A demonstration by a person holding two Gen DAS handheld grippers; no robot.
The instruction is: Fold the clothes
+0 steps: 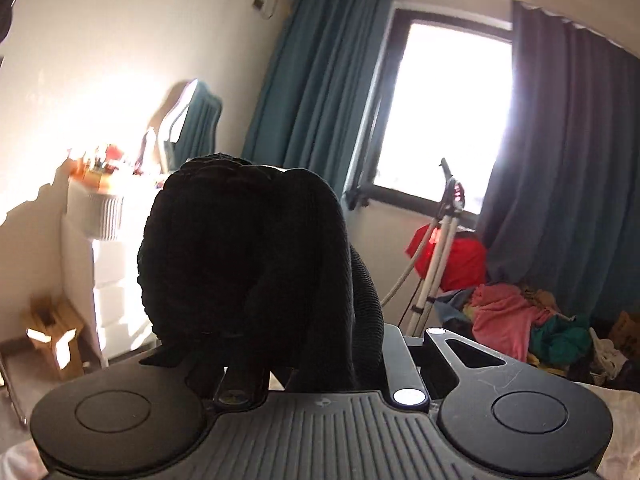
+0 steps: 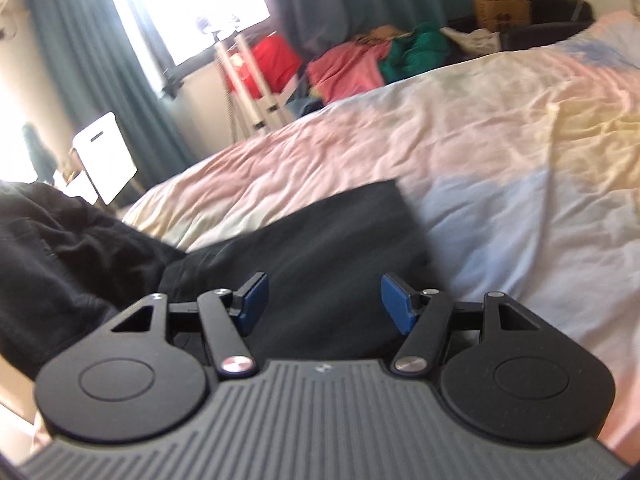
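Two grippers: left gripper (image 1: pixel 244 376) apparently clenched on raised black garment (image 1: pixel 244 264) for folding; right gripper (image 2: pixel 324 300), jaws released, hovers over its far part on the bed (image 2: pixel 500 128).

A lived-in home bedroom: a bed (image 2: pixel 460 152) under a rumpled pastel sheet, teal curtains (image 1: pixel 320 80) flanking a bright window (image 1: pixel 452 108), and a clothes heap (image 2: pixel 360 64) (pink, green, red) beside it.

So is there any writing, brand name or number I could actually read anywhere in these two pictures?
None can be read.
Small emblem on the right gripper body: too small to make out.
Print on the brown paper bag behind the bed: blurred.
Cardboard box by the curtain: markings too blurred.
Black garment held by the left gripper: no visible label.
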